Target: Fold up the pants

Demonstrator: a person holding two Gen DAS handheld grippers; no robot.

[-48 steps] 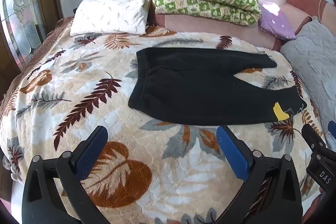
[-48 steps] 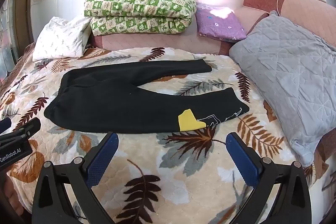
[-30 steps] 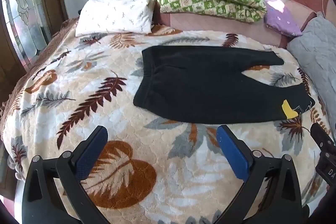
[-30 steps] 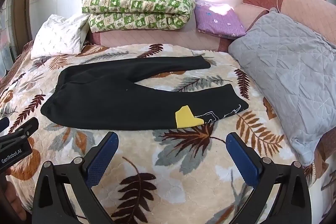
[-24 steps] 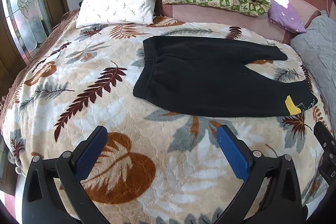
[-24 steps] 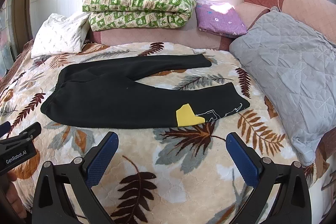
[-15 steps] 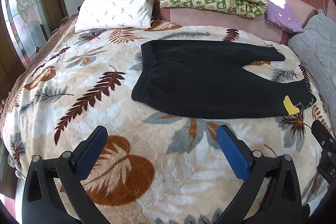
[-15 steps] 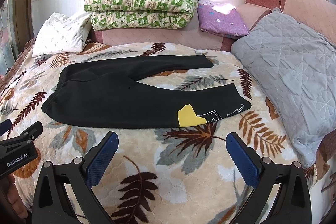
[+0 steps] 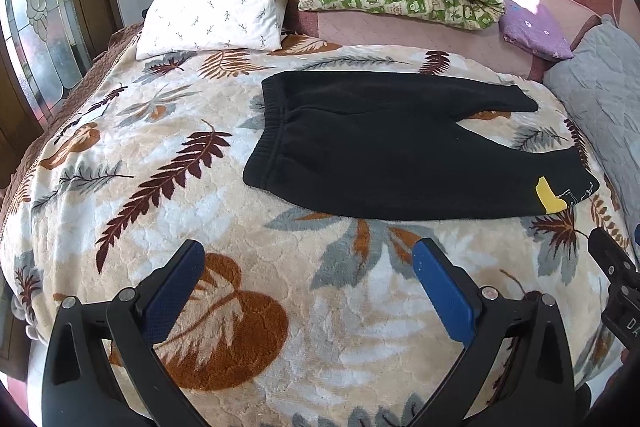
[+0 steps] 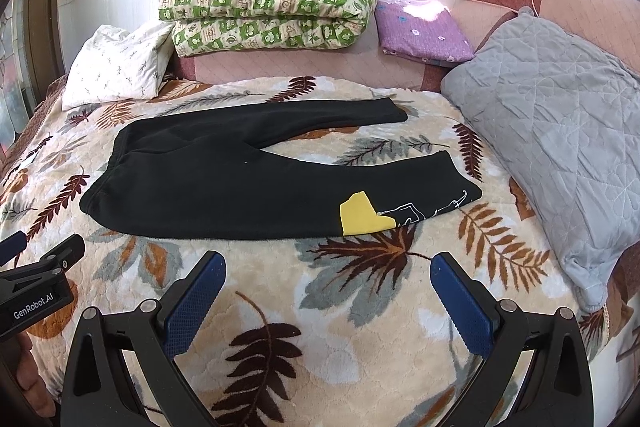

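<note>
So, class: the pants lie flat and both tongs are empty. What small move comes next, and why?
Probably bring both open tongs, left tongs and right tongs, forward to the near edge of the black pants; they lie spread and unfolded, with neither touching them.

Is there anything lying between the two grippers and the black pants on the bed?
Nothing visible: only bare leaf-print blanket separates the open left gripper and right gripper from the black pants.

Both wrist cameras look forward and slightly down from the near edge of the bed toward its headboard end, set well back from the black pants [image 9: 384, 143]. The left view sits leftward, the right view rightward; both share the pants [image 10: 256, 183], the leaf-print blanket [image 9: 120, 211] and the green checked quilt [image 10: 268, 11].
</note>
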